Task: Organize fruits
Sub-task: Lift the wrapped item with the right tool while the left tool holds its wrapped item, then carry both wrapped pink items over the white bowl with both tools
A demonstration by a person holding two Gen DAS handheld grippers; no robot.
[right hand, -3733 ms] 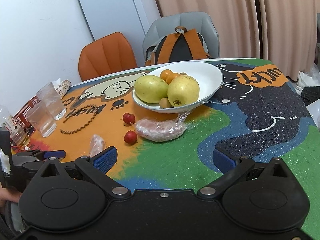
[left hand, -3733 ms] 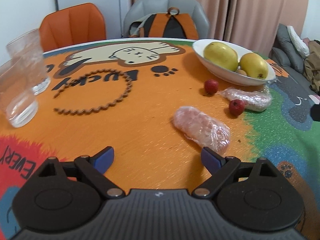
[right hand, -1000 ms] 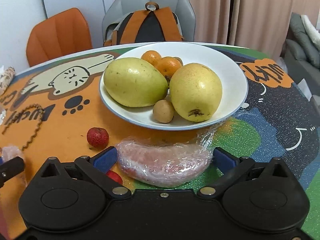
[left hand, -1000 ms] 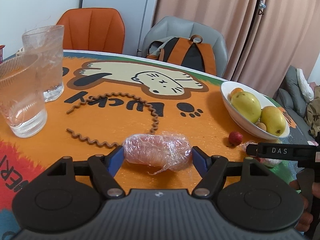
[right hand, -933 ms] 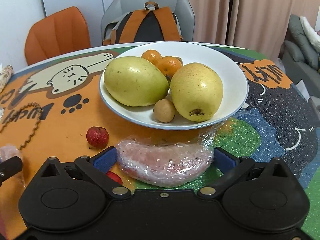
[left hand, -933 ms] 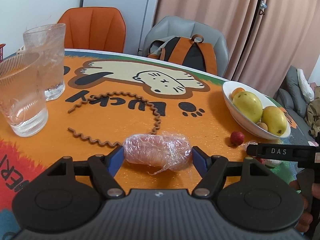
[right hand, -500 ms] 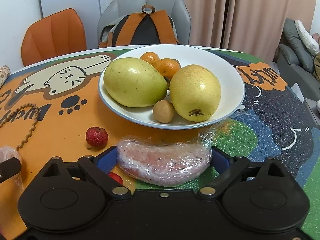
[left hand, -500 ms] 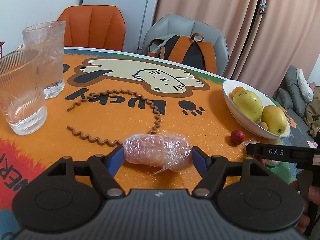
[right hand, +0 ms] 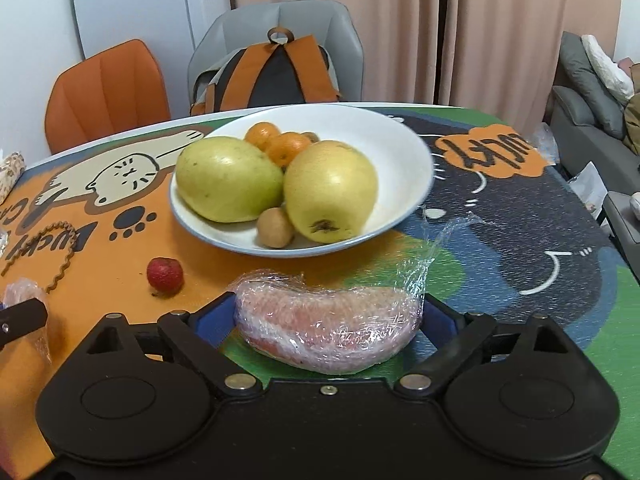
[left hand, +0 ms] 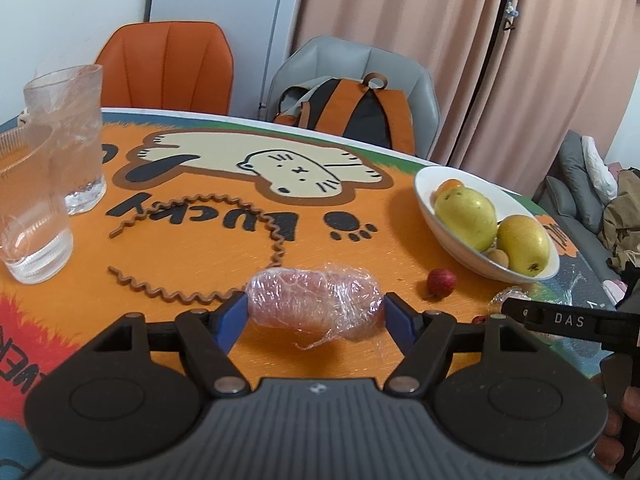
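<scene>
My left gripper [left hand: 314,312] is shut on a pink fruit piece in cling film [left hand: 312,298], its blue pads pressing on both ends just above the orange mat. My right gripper [right hand: 326,322] is shut on a longer wrapped pink piece [right hand: 328,312] in front of the white bowl [right hand: 400,140]. The bowl holds two big yellow-green fruits [right hand: 228,184], oranges [right hand: 286,142] and a small brown fruit [right hand: 275,227]. A red lychee-like fruit [right hand: 165,275] lies on the table left of the bowl. In the left wrist view the bowl [left hand: 430,204] is at the right.
Two glasses [left hand: 28,208] stand at the left of the round table. A wavy brown band [left hand: 276,248] lies on the mat. An orange chair [left hand: 168,64] and a grey chair with a backpack [left hand: 360,112] stand behind. A sofa [right hand: 580,92] is at the right.
Both grippers, open and empty a few seconds ago, now hold wrapped pieces. In the last second the right jaws closed on theirs and moved it rightward along the bowl's front. The left stays still.
</scene>
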